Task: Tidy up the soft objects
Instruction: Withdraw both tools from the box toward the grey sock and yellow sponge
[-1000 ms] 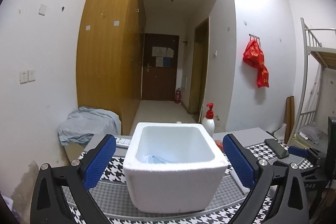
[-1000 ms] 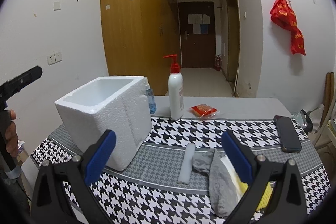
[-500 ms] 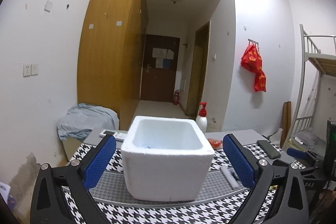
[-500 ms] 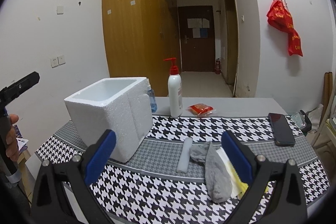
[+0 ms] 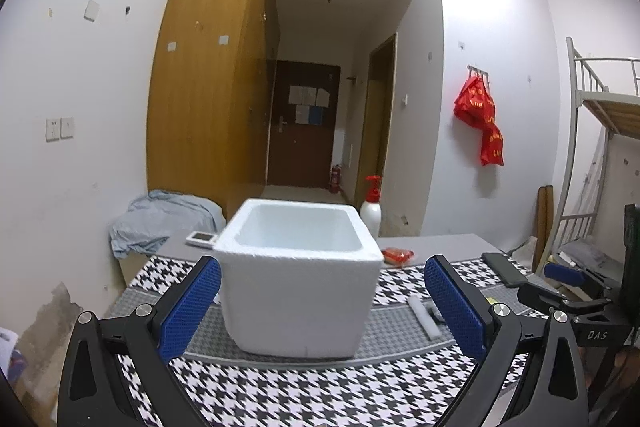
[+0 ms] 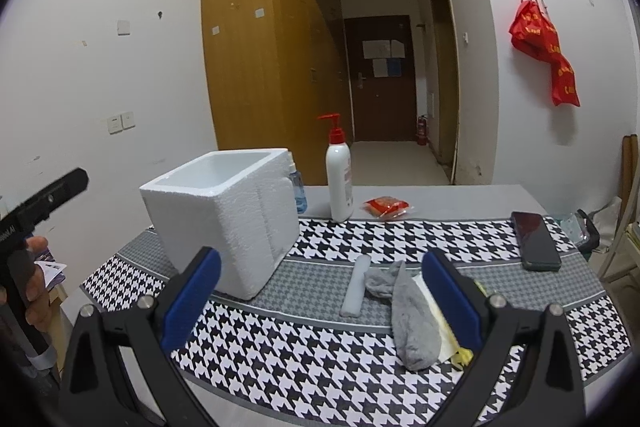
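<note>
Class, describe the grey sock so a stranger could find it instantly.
Start at the white foam box on the houndstooth tablecloth. Right of it lies a pale foam strip, then the grey sock. It alone is limp, crumpled grey fabric, draped over a yellow-edged cloth.

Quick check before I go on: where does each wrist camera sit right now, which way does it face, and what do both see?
Left wrist: on the left gripper, open, level with the foam box dead ahead; right gripper's tip at right.
Right wrist: on the right gripper, open, above the grey sock and foam strip; hand at left.
Shared: box, pump bottle, phone, hallway door.
</note>
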Demonstrator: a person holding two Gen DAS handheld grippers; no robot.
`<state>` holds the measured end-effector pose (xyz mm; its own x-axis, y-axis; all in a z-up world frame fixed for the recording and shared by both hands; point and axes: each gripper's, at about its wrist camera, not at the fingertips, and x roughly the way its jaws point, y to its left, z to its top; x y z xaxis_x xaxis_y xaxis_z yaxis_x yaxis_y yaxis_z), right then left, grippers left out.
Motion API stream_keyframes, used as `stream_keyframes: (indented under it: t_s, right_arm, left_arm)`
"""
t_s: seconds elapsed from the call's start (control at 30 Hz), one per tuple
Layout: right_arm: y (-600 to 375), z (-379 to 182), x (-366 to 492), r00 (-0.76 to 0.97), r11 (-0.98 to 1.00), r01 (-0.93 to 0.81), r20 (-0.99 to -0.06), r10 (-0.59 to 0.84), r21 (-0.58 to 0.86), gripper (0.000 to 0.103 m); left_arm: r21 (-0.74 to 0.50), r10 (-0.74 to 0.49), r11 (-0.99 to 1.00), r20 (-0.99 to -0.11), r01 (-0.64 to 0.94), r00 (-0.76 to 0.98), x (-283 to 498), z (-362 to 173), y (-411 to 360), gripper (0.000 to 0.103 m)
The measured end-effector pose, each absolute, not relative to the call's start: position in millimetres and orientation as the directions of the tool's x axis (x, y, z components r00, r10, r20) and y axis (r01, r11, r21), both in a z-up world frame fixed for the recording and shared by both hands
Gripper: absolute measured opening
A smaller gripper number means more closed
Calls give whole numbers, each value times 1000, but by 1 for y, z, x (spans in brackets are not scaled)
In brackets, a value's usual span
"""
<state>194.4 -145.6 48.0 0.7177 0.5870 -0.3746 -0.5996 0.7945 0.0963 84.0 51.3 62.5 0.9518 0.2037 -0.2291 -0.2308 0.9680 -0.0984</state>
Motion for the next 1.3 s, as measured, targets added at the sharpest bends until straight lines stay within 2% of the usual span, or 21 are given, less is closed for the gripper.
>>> stream_keyframes:
  t_s: [0.53, 0.8, 1.3]
  right_arm:
    - [-171, 35, 195, 714, 797, -597, -394, 580, 91, 102]
    - [-174, 28, 204, 715, 805, -586, -409, 567, 90, 102]
    - [-194, 12, 218, 749, 860, -505, -460, 476, 67, 102]
  left_arm:
    - [-114, 136, 978, -277, -173, 951, 103, 43, 13, 102]
    - [-116, 149, 975, -286, -188, 947, 111, 35, 12, 102]
    - [-120, 39, 989, -361, -88, 932, 150, 16, -6, 102]
